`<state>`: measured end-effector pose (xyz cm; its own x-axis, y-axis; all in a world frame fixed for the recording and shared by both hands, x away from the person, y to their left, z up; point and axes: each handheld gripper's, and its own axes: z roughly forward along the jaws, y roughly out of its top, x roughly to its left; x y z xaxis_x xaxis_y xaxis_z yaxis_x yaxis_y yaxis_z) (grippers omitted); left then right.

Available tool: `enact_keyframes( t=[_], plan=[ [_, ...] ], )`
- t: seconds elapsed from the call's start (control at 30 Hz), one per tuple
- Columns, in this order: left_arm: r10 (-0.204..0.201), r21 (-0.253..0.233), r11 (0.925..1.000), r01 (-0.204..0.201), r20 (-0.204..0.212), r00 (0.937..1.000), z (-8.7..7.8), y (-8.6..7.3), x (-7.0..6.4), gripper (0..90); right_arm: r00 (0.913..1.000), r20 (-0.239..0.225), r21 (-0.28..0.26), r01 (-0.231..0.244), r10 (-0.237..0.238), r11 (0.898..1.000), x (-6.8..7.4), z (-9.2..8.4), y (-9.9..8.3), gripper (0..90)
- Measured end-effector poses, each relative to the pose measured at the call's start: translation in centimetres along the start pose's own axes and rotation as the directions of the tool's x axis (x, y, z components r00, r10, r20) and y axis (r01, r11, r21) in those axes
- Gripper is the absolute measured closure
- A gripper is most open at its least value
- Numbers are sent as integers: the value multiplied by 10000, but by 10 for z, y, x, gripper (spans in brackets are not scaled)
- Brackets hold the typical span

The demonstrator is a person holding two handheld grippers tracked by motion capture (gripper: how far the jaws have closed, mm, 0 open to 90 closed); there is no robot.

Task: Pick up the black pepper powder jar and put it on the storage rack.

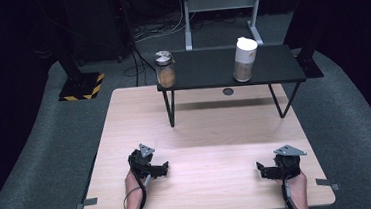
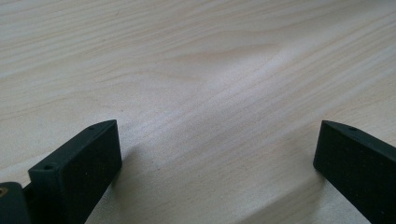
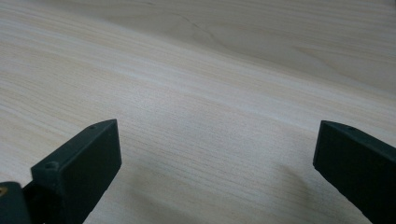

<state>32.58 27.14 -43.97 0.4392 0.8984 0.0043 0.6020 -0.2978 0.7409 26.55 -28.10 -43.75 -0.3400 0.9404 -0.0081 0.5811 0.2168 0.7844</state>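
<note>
Black tools (image 1: 165,165) on pale wood-grain table (image 1: 211,132).

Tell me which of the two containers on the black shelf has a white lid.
The taller container, at the shelf's right end. The other, a glass jar at the left end, is shorter with a metallic lid.

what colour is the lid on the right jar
White, on the right jar; clearest in the high view.

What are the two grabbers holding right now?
Nothing. The left hand-held gripper and the right hand-held gripper both have their jaws wide apart over the bare wooden table, with nothing between them.
</note>
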Motion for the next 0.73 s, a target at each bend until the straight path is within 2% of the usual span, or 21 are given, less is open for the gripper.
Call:
enact_keyframes(
  t=[0.23,0.57,0.73],
  plan=[
    [-35,0,10000,35,17,10000,0,0,0,3,9994,-84,-250,-328,326,9992,-4,-2,-5,0],
    [-3,1,10000,3,9,10000,0,0,0,3,9992,-77,-291,-394,392,9988,-4,-3,-5,2],
    [23,-6,10000,-23,-12,10000,0,0,0,3,9996,-33,-240,-267,266,9994,-3,-2,-4,2]
  ],
)
